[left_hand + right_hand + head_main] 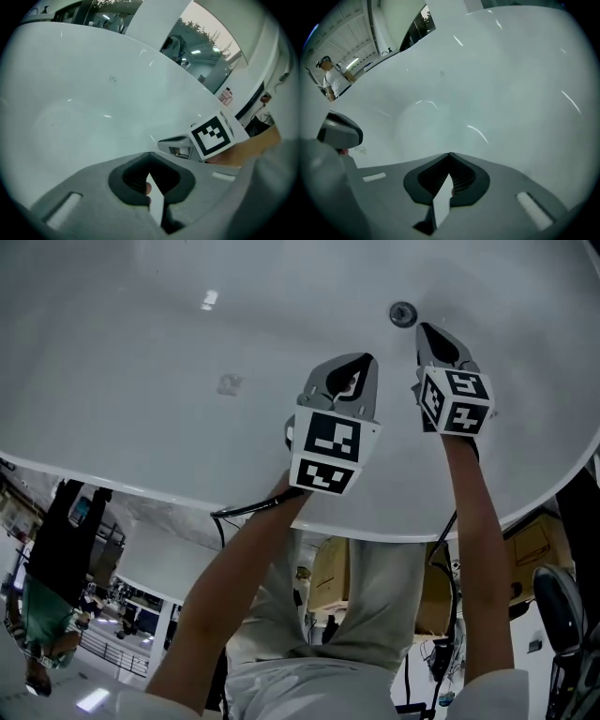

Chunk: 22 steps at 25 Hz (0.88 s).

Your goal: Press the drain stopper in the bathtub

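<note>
The round metal drain stopper (pixel 403 314) sits in the floor of the white bathtub (pixel 169 352), far in the head view. My right gripper (pixel 424 329) is shut with nothing in it, and its tip hangs just right of and slightly nearer than the stopper, apart from it. My left gripper (pixel 364 358) is also shut and empty, a little nearer and to the stopper's left. Neither gripper view shows the stopper. The left gripper view shows its jaws (pixel 149 153) closed to a point, with the right gripper (pixel 176 144) beside them. The right gripper's jaws (pixel 449 154) also meet.
The tub's near rim (pixel 281 512) curves across below my forearms. A small grey mark (pixel 230 383) and a light glare (pixel 209 300) lie on the tub floor at left. Beyond the tub a person in a white shirt (pixel 332 79) stands.
</note>
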Each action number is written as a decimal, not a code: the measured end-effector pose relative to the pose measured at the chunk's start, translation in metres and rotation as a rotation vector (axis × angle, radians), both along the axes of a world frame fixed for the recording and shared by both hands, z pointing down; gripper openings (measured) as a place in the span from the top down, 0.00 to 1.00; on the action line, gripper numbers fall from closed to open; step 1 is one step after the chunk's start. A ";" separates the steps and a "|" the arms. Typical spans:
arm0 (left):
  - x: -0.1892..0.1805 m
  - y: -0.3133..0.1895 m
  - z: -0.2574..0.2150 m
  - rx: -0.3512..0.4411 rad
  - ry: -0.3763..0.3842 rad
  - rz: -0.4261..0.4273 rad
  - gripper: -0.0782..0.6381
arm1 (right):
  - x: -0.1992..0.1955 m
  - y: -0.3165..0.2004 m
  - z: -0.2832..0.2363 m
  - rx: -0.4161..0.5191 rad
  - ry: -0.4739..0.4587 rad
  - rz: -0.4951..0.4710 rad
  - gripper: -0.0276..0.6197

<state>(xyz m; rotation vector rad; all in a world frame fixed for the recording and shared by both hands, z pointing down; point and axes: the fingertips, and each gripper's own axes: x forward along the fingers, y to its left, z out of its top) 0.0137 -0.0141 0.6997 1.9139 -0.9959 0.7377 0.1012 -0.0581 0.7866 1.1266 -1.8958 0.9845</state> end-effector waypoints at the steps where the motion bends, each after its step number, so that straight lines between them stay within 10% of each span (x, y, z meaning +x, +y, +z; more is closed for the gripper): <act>1: 0.000 0.000 0.007 -0.002 -0.005 0.003 0.89 | -0.001 0.001 0.010 -0.011 0.000 -0.010 0.96; 22: 0.016 0.004 0.112 -0.093 0.001 0.093 0.89 | 0.007 0.024 0.161 -0.243 0.083 -0.064 0.96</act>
